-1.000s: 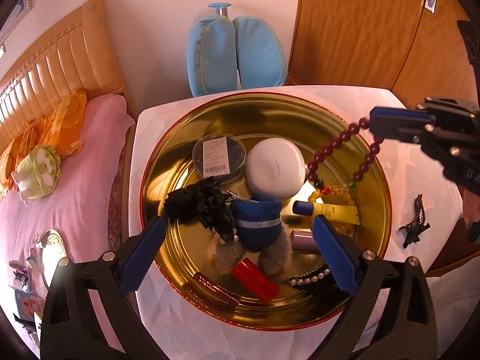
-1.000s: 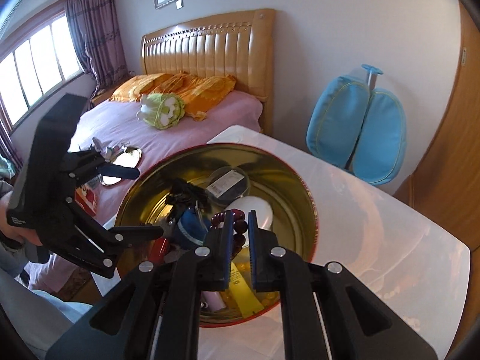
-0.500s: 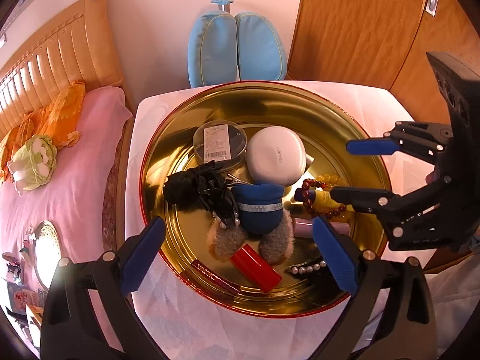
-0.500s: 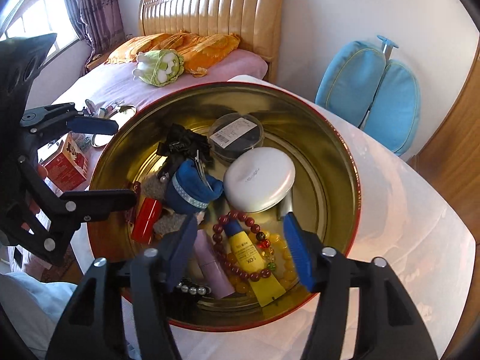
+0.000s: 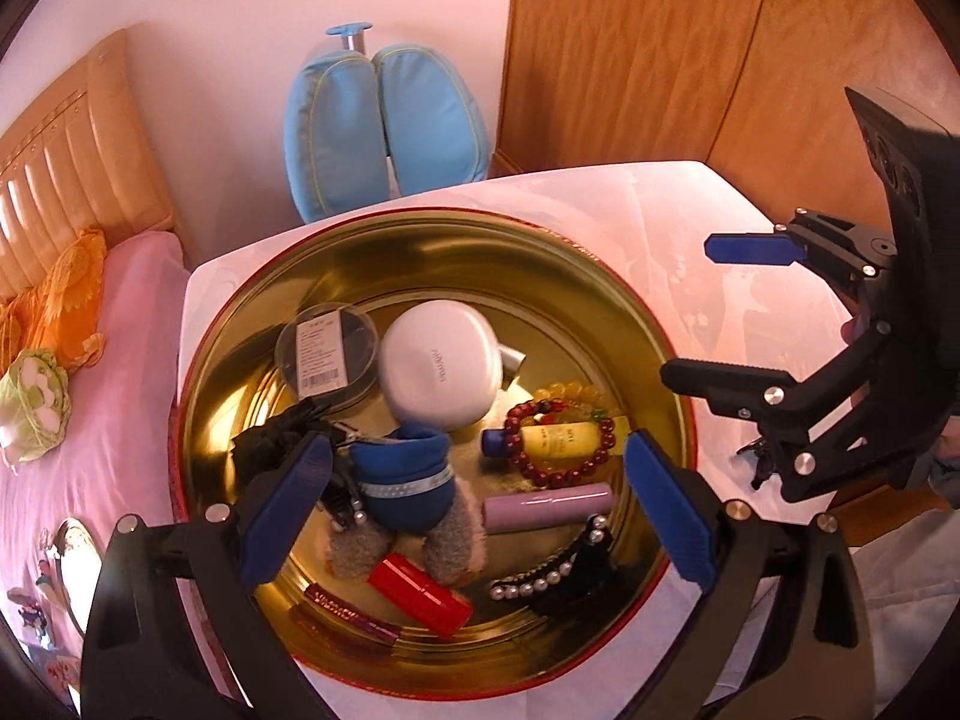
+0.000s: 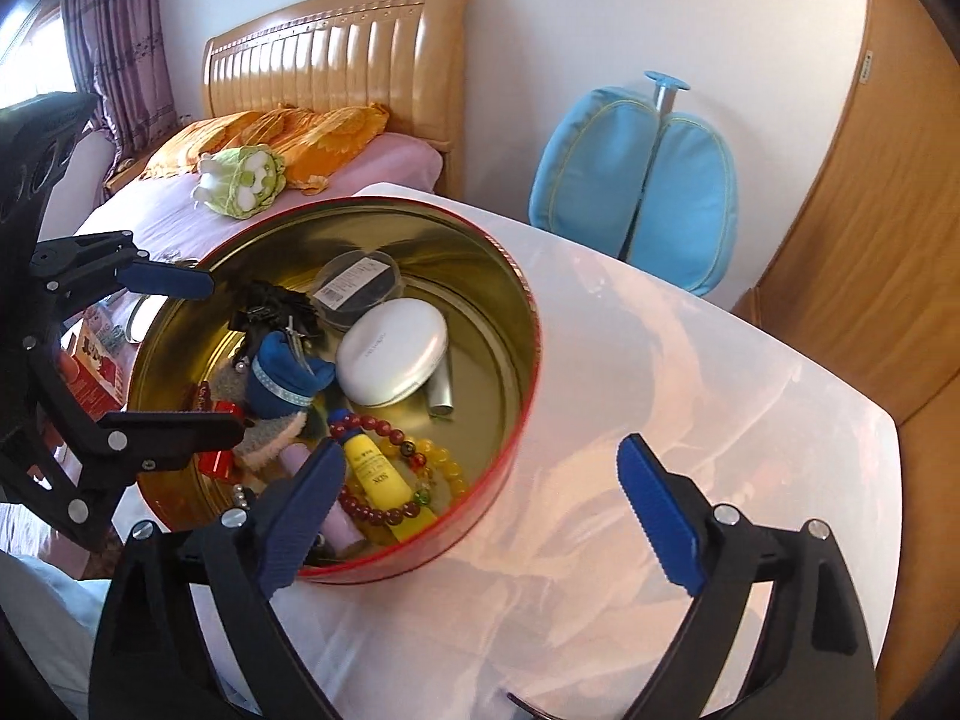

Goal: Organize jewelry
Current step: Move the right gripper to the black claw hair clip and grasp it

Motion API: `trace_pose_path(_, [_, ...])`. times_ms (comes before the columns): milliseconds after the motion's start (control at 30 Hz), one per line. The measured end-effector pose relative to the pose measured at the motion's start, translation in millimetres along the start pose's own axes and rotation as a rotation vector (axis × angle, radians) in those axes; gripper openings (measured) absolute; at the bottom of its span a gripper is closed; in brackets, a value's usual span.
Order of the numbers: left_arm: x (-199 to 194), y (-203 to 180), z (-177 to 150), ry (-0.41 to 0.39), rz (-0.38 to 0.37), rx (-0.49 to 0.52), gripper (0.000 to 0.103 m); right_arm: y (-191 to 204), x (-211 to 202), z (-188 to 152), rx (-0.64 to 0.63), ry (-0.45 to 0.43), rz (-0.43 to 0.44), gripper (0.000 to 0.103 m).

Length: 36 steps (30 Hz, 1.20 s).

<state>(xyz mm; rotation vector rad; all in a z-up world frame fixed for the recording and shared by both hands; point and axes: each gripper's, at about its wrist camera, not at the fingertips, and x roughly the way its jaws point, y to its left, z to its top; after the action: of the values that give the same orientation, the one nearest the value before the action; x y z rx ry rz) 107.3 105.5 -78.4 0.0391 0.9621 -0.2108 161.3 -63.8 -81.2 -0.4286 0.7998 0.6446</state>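
On a white-clothed table (image 6: 630, 396) beside a pink bed (image 6: 150, 210), the red bead bracelet (image 5: 555, 441) lies inside the gold tin (image 5: 600, 276), while the left gripper (image 5: 474, 504) and right gripper (image 6: 480, 516) both gape empty.

Crowded tin (image 6: 516, 420) (high wall); bare tablecloth (image 6: 660, 372) right of it.

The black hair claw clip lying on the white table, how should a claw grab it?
Probably from straight above with the right claw, pinching the black hair claw clip across its narrow body. It lies flat on the white table; the claw largely hides it.
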Motion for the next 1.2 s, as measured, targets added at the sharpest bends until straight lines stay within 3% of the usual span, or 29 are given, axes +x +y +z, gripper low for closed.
trace_pose_path(167, [11, -34, 17, -0.013, -0.092, 0.101, 0.095, -32, -17, -22, 0.095, 0.006, -0.092, 0.094])
trace_pose_path(433, [29, -79, 32, 0.001, -0.200, 0.232, 0.095, -73, -32, -80, 0.277, 0.104, -0.183, 0.094])
trace_pose_path(733, [42, -87, 36, 0.025, -0.249, 0.261, 0.095, -65, -24, -119, 0.386, 0.178, -0.207, 0.094])
trace_pose_path(1200, [45, -88, 21, 0.054, -0.303, 0.353, 0.095, -38, -10, -141, 0.496, 0.208, -0.239, 0.094])
